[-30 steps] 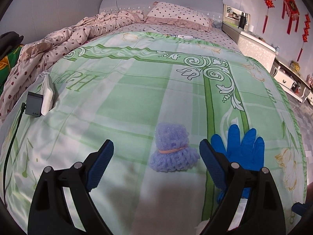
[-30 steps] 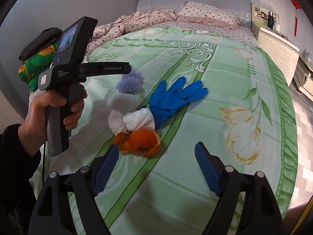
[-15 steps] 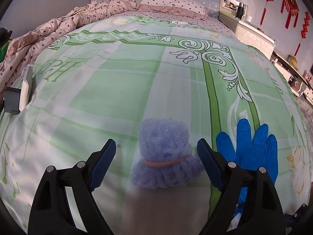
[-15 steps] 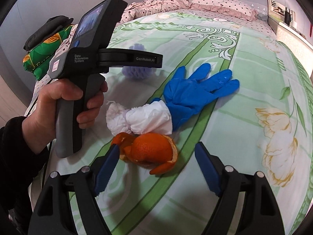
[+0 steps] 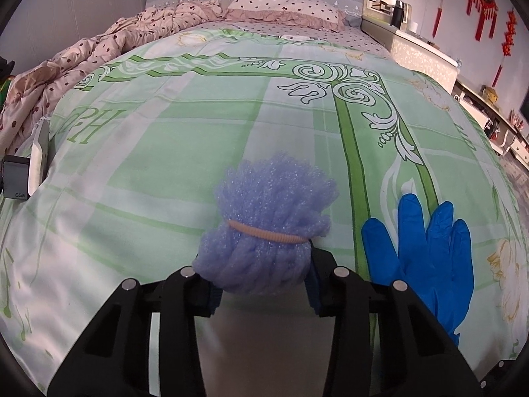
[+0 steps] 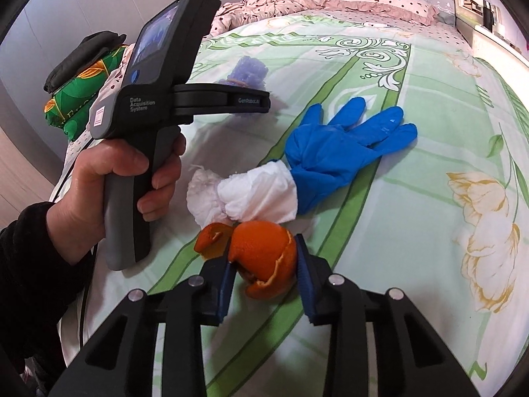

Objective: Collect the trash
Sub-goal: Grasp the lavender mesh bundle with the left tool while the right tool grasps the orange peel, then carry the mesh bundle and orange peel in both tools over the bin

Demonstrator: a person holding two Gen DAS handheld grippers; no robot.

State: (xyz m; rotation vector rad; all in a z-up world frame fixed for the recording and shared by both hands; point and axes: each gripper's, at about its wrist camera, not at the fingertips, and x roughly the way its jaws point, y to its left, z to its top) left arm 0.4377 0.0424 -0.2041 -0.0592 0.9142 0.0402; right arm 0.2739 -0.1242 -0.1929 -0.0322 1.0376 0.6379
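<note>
On the green bedspread [image 5: 198, 152] lies a purple foam net bundle [image 5: 271, 208] tied with a rubber band. My left gripper [image 5: 263, 292] is closing, and its blue pads press the bundle's lower end. A blue glove [image 5: 426, 251] lies flat just right of it. In the right wrist view, my right gripper [image 6: 264, 278] is closing with an orange peel [image 6: 264, 254] squeezed between its pads. Crumpled white tissue [image 6: 251, 195] touches the peel's far side and the blue glove [image 6: 337, 152]. The left gripper [image 6: 266, 101], held by a hand [image 6: 122, 172], reaches the foam bundle [image 6: 248, 69].
A rumpled pink dotted quilt [image 5: 99, 53] and a pillow [image 5: 284, 3] lie at the head of the bed. A black charger block [image 5: 15, 178] sits at the left edge. A bedside cabinet [image 5: 420, 53] stands on the right. Folded green cloth [image 6: 82, 89] is stacked beside the bed.
Both grippers came down and forward onto the bed. The left jaws closed in on the purple foam bundle, and the right jaws closed in on the orange peel.
</note>
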